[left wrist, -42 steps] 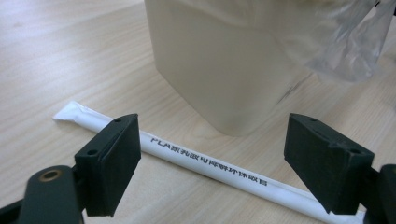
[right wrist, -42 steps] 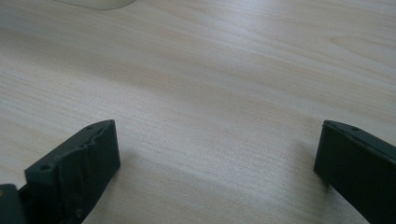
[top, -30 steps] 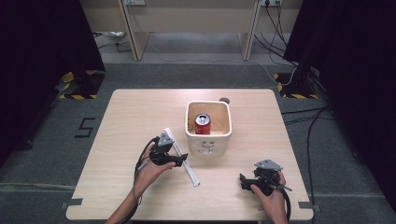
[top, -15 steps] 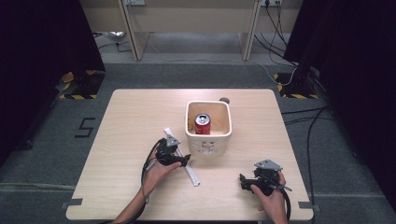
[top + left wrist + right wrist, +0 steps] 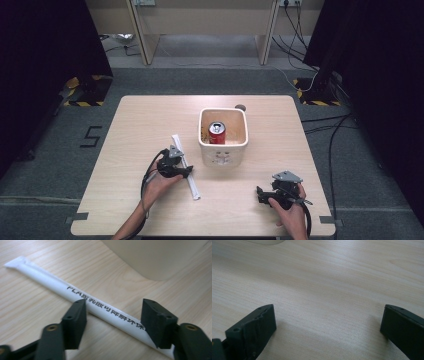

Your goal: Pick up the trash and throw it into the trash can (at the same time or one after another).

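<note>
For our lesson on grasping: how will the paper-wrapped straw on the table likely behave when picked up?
The wrapped straw is long and thin, so probably very light. Its round tube lies flat on the table and may roll if nudged. The wrapper looks smooth and could slip or crush between the left gripper jaws.

Worktop point(image 5: 140, 120): pale wood-grain board, rectangular with rounded corners, standing on grey carpeted floor point(image 5: 60, 165).

Directly on it:
- Cream square bin point(image 5: 223, 150), just right of centre; its 6 o'clock wall bears a faint print.
- Wrapped straw point(image 5: 186, 167), white paper sleeve with black lettering, lying flat at 8 o'clock from the bin and just beside it, running diagonally from 11 to 5 o'clock.
- Small dark round thing point(image 5: 240, 107), near the far edge at 1 o'clock from the bin; too small to identify.
</note>
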Tool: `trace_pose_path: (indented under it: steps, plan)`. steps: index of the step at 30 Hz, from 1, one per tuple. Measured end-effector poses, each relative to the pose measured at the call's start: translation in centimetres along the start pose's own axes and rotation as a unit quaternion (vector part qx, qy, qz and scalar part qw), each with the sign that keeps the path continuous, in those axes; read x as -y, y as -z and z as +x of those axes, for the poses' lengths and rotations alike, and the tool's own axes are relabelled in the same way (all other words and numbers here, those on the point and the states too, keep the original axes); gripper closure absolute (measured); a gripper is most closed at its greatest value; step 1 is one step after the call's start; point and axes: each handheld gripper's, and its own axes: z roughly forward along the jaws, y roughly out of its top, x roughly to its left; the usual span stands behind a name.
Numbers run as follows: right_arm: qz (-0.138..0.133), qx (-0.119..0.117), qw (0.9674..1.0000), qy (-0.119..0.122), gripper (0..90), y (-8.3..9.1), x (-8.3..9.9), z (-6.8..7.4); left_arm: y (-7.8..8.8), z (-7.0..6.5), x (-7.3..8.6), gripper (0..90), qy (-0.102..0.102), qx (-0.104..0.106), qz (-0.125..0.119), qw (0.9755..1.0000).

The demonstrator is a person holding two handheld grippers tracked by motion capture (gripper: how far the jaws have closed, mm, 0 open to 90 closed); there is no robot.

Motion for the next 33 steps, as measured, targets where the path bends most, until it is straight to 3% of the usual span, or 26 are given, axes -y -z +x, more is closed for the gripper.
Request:
trace_pose_path:
  steps: [8, 15, 23, 31, 33]
  plan:
    - [0.0, 0.0, 1.0, 0.0, 0.3, 0.0, 0.0, 0.0, 1.4, 1.4, 0.8, 61.8, -0.015, 0.012, 0.016, 0.9997]
    - [0.0, 0.0, 1.0, 0.001, 0.3, 0.0, 0.0, 0.0, 2.0, 2.4, 0.8, 58.5, -0.009, 0.008, 0.04, 0.9991]
    - [0.0, -0.001, 1.0, 0.001, 0.3, 0.0, 0.0, 0.0, 2.0, 3.0, 1.0, 77.6, -0.011, 0.023, 0.033, 0.9992]
    - [0.0, 0.0, 1.0, 0.0, 0.3, 0.0, 0.0, 0.0, 2.7, 4.1, 0.7, 79.9, -0.006, 0.016, 0.023, 0.9996]
    - [0.0, 0.0, 1.0, 0.0, 0.3, 0.0, 0.0, 0.0, 3.6, 4.5, 0.3, 79.9, 0.0, 0.017, 0.008, 0.9998]
